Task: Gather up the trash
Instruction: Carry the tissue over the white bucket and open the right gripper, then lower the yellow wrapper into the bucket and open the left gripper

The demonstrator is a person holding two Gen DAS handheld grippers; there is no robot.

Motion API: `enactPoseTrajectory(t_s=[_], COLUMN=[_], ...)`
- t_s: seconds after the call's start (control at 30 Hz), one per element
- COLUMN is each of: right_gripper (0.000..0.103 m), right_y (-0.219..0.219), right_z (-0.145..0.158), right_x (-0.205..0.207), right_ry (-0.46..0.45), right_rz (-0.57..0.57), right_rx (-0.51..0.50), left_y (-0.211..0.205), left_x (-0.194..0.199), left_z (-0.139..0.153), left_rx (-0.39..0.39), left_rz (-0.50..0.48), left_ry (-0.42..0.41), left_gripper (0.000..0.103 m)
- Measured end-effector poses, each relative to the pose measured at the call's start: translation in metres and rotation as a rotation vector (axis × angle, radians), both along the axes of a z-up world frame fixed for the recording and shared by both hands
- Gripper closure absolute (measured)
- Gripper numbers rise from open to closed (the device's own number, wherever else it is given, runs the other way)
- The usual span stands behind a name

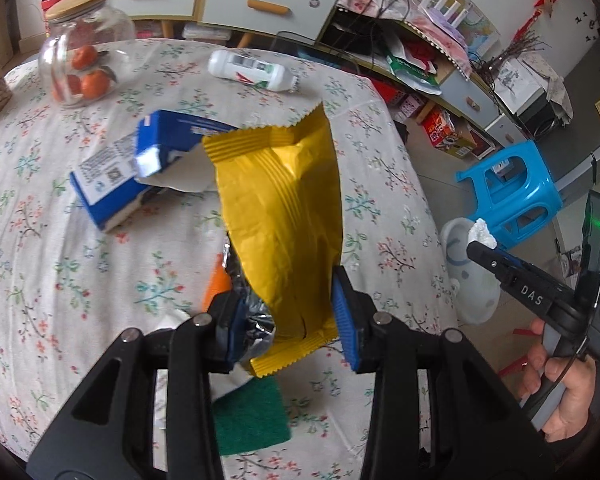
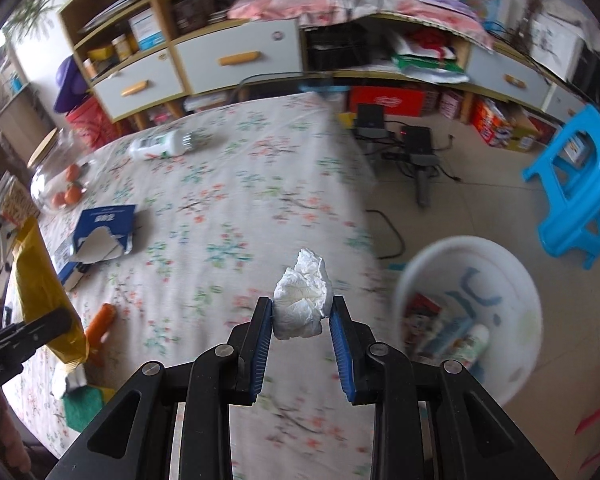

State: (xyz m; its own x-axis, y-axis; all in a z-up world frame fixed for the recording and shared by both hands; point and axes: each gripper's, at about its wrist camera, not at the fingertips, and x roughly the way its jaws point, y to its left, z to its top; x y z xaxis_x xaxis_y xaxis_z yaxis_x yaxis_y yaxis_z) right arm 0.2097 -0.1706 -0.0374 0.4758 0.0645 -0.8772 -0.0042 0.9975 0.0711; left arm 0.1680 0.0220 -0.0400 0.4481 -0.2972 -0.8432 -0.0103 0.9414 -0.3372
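Crumpled white tissue wad (image 2: pixel 303 300): clamped between the blue pads of the right gripper (image 2: pixel 302 312), held above the counter's edge, with the white trash bin (image 2: pixel 466 312) on the floor just to its right. Bin contents: assorted packaging and a white tube, partly blurred. Yellow snack wrapper (image 1: pixel 284 216): opened, serrated top edge up, silver lining showing at its lower left; pinched at its bottom end between the pads of the left gripper (image 1: pixel 288 320), held over the counter. Counter (image 1: pixel 60 280): covered in a white floral cloth. On it, a torn blue-and-white carton (image 1: pixel 140 168) lying flat behind the wrapper; a white plastic bottle (image 1: pixel 252 70) on its side toward the far edge; a glass jar (image 1: pixel 80 48) with a wooden lid, holding small oranges, at the far left; an orange item (image 2: pixel 100 324) near the left gripper, kind unclear; a green scouring pad (image 1: pixel 252 416) at the near edge. The right gripper also shows in the left wrist view, at the right margin, with a hand (image 1: pixel 560 384) around its grip. Floor beyond the counter: a blue plastic stool (image 2: pixel 580 184), dark devices with cables. Background: a long low cabinet (image 2: pixel 236 60) with grey drawer fronts and orange handles, open shelves crowded with boxes and papers, pink cloth on top.
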Motion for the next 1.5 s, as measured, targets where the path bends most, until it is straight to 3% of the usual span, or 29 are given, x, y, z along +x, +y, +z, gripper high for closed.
enactPoseTrajectory(t_s=[0.6, 0.67, 0.7, 0.73, 1.37, 1.43, 1.47, 1.5], right_gripper=[0.071, 0.057, 0.044, 0.037, 0.034, 0.034, 0.034, 0.034], right_y=[-0.150, -0.165, -0.172, -0.180, -0.254, -0.256, -0.258, -0.259], right_z=[-0.004, -0.008, -0.011, -0.012, -0.008, -0.007, -0.007, -0.007], right_x=[-0.035, -0.037, -0.038, -0.041, -0.086, -0.085, -0.085, -0.085], right_ry=[0.027, 0.029, 0.034, 0.031, 0.041, 0.041, 0.040, 0.040], right_rz=[-0.245, -0.244, -0.251, -0.266, -0.340, -0.346, -0.350, -0.354], right_rx=[0.045, 0.078, 0.087, 0.090, 0.020, 0.021, 0.023, 0.027], left_y=[-0.091, -0.106, -0.114, -0.121, -0.236, -0.239, -0.240, -0.241], left_x=[0.007, 0.009, 0.010, 0.011, 0.043, 0.045, 0.046, 0.047], left_z=[-0.011, -0.012, -0.013, -0.013, -0.020, -0.018, -0.017, -0.015], left_rx=[-0.035, -0.043, -0.048, -0.051, -0.022, -0.042, -0.045, -0.034], left_rz=[-0.104, -0.126, -0.143, -0.159, -0.355, -0.364, -0.368, -0.370], left_ry=[-0.013, -0.014, -0.012, -0.010, -0.013, -0.027, -0.036, -0.043], left_gripper=[0.062, 0.062, 0.062, 0.062, 0.062, 0.060, 0.051, 0.034])
